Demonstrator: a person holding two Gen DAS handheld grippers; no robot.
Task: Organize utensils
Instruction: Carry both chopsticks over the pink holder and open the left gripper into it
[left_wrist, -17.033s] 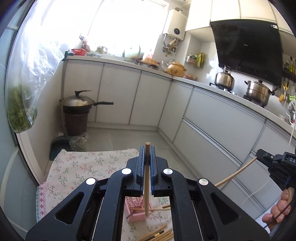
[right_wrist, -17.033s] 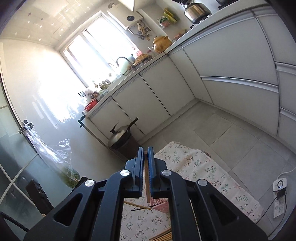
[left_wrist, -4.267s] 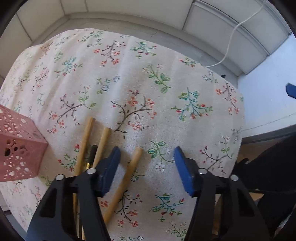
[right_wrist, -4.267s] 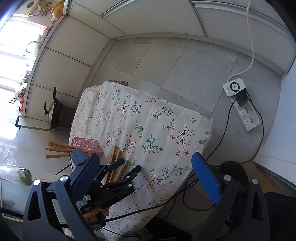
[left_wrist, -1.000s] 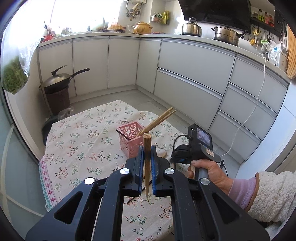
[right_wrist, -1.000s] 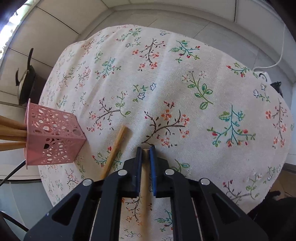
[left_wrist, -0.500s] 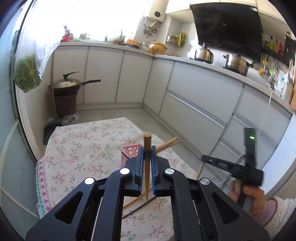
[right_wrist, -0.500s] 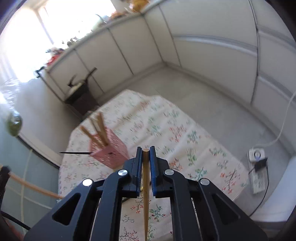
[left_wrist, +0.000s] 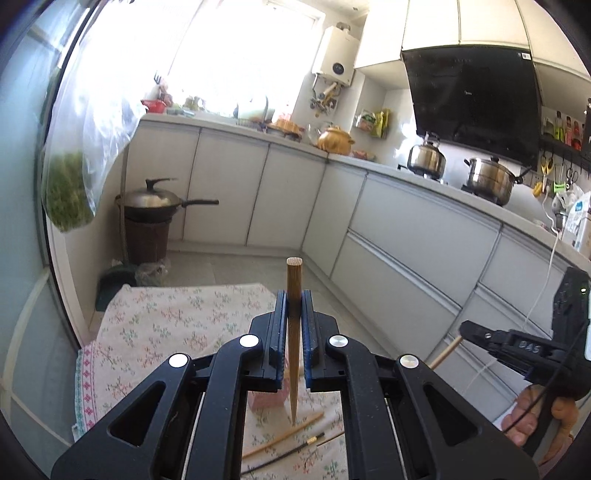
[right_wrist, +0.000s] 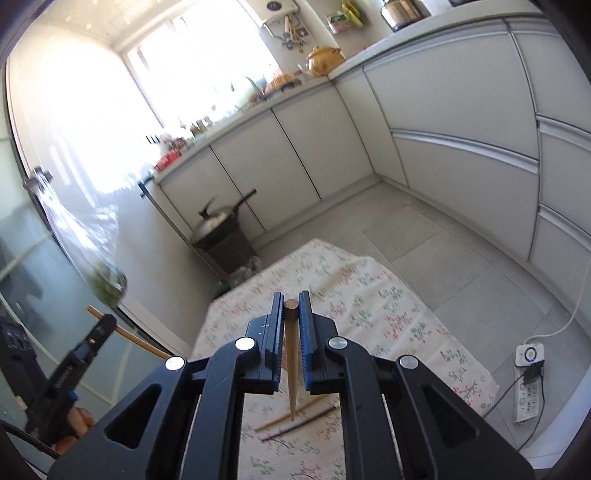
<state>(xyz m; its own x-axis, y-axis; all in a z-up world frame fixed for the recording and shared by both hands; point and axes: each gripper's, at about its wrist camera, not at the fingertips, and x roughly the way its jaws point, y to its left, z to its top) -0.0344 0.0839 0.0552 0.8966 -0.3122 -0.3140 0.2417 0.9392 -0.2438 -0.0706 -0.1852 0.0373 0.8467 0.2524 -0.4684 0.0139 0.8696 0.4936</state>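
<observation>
My left gripper is shut on a wooden chopstick that stands upright between its blue pads, high above the floral tablecloth. Below it a corner of the pink holder shows between the gripper's arms. My right gripper is shut on a second wooden chopstick, also held upright above the cloth. In the left wrist view the right gripper appears at the right edge with its chopstick. Loose chopsticks, one of them dark, lie on the cloth.
A lidded wok on a brown stand sits on the floor beyond the table. White cabinets line the far and right sides. A power strip with its cable lies on the floor at the right. A bag of greens hangs at the left.
My right gripper has lifted its chopstick off the cloth and swung up from looking down at the table to looking across the kitchen. The left gripper rose and tilted up with its chopstick.
</observation>
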